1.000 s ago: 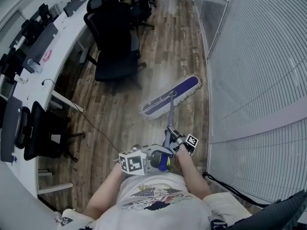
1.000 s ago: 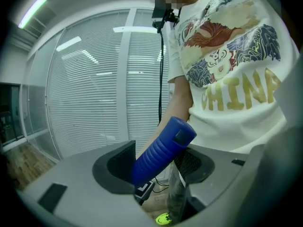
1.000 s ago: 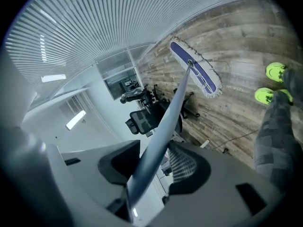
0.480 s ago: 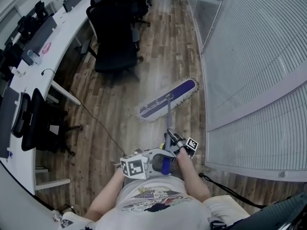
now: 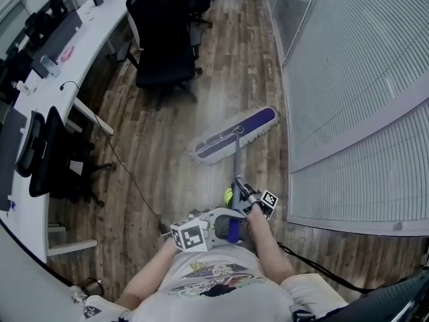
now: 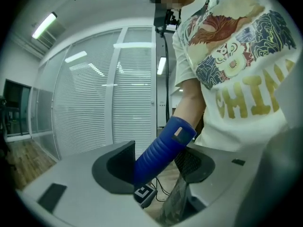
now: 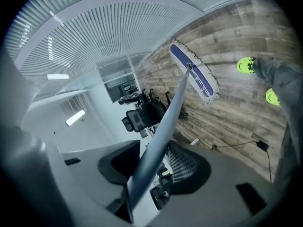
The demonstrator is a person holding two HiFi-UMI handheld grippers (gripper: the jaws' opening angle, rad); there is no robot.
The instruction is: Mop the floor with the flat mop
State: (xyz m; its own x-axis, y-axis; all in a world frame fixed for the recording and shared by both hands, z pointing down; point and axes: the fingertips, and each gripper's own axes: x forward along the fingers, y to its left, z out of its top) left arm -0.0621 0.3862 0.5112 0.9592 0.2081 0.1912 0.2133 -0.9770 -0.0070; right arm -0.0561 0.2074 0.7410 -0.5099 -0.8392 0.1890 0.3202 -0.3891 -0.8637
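Now, flat mop clamped, wooden floor

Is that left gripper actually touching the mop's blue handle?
Touching. The left gripper view shows the left gripper closed on the blue handle, with both pads pressing against its sides.

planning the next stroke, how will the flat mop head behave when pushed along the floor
The flat mop head lies flat on the wood floor, so it probably glides rather than tips. Its fringed edge looks soft, likely floppy. The thin pole looks straight, so probably stiff.
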